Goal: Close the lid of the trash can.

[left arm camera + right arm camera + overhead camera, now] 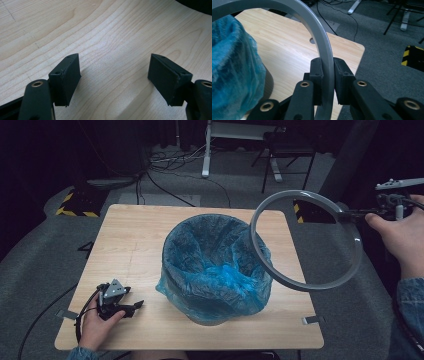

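- High view, near edge: left tool [131,307] resting low on the wooden worktop [135,240], gripped by a hand [95,327] at the front left corner, cable trailing off the edge.
- Left gripper view: jaws spread wide, nothing between them, bare wood grain under and beyond them.
- Middle of the worktop: dark bin lined with a blue bag [215,265], bag folded out over the rim and hanging crumpled down the sides; well apart from the left tool.
- Right side, raised above the worktop: grey ring [306,287], tilted, its near arc over the worktop's right edge, its left arc just beside the bin's rim, in front of it in this view.
- Right tool [350,213] pinching the ring's far right arc, held by a hand [400,237] beyond the worktop's edge.
- Right gripper view: jaws pressed onto the ring [322,37] from both sides, band standing upright between the pads; blue bag [234,67] at left.
- Farther back: grey carpet, loose cables, black chair [287,150].
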